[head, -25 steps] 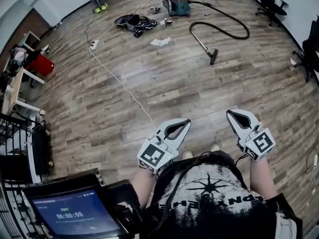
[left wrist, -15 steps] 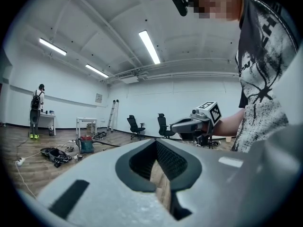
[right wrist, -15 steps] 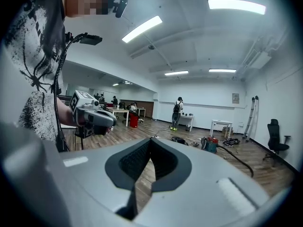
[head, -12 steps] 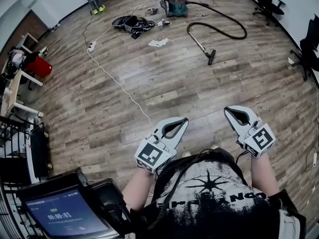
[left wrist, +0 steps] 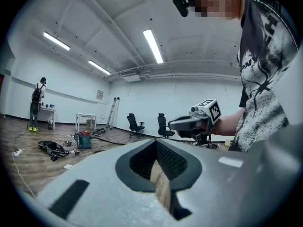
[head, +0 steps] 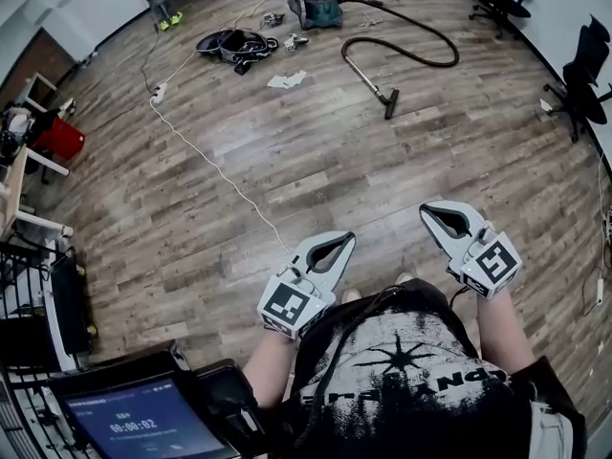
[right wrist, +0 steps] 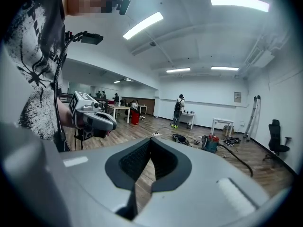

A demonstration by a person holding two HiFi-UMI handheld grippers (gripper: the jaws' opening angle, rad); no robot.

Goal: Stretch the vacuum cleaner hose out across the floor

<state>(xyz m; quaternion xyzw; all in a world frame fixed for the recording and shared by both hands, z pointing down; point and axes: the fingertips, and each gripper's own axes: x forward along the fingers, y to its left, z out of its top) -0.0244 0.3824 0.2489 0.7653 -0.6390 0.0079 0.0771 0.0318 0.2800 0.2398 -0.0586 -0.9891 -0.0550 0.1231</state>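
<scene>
A tablet screen [head: 143, 424] at the wearer's lower left showed a timer reading 00:00:02. The wearer's black T-shirt [head: 411, 371] carried a white starburst print and white lettering that was too distorted to read. In front of the chest, the left gripper [head: 344, 240] and right gripper [head: 428, 212] were held side by side and apart, pointing forward over the wood-plank floor [head: 316, 170]. Each had its jaws clenched together with nothing between them, and each bore a cube with black-and-white square markers.

A thin white power cable [head: 206, 156] ran from near the left gripper away to a power strip [head: 158, 92].

The black vacuum cleaner hose [head: 456, 57] lay well beyond both grippers at the far end of the room. It curved in a loop from a red-topped, teal vacuum cleaner [head: 320, 8] round to a straight wand ending in a floor nozzle [head: 389, 103]. A black heap of gear [head: 234, 43] lay left of the cleaner. Black office chairs [head: 583, 75] stood by the right wall.
</scene>
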